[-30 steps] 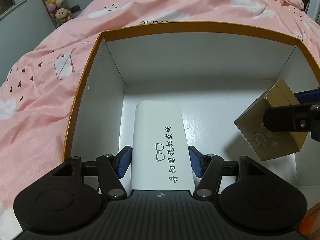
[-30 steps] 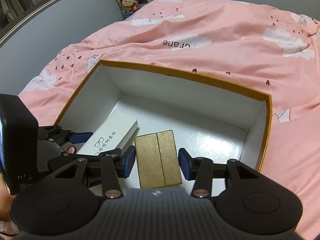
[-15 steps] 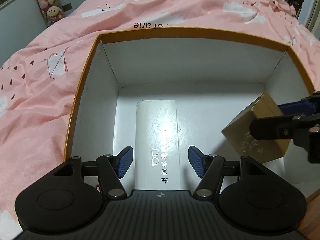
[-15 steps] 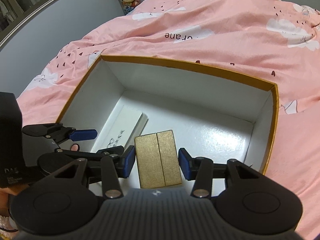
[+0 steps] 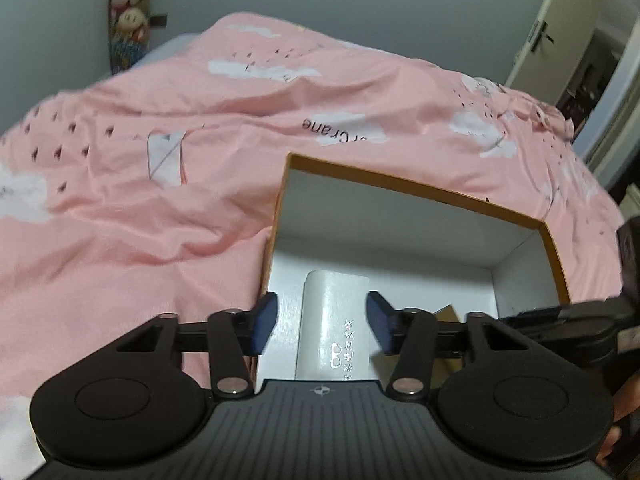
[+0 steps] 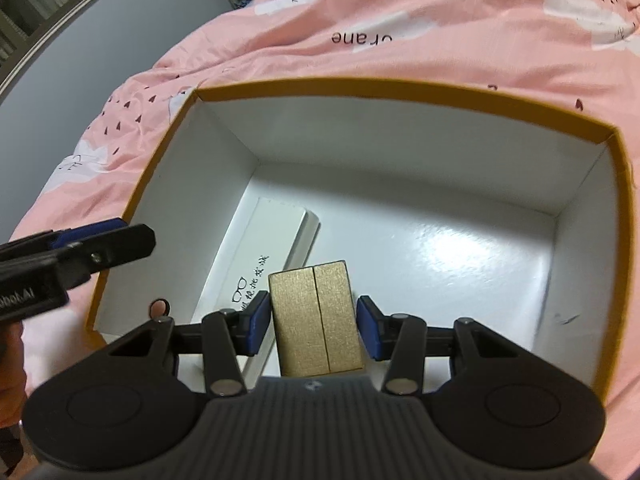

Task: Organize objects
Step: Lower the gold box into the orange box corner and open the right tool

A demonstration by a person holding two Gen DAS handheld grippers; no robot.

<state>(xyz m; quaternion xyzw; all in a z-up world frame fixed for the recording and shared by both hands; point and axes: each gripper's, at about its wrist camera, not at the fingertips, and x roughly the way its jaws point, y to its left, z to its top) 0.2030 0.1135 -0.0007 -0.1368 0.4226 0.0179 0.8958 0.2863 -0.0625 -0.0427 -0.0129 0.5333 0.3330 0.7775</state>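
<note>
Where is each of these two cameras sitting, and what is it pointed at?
Left wrist: rides the left gripper, looking down over pink bedding at the white glasses case; its closing fingers stand clear.
Right wrist: rides the right gripper, looking into the box; fingers grip the gold box.
Shared: box, case, bedding.

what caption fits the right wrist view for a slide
Right gripper holds a small gold cardboard box over the orange-rimmed white storage box, beside a white glasses case.

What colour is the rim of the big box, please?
Mustard orange; the rim shows best in the right wrist view.
</note>
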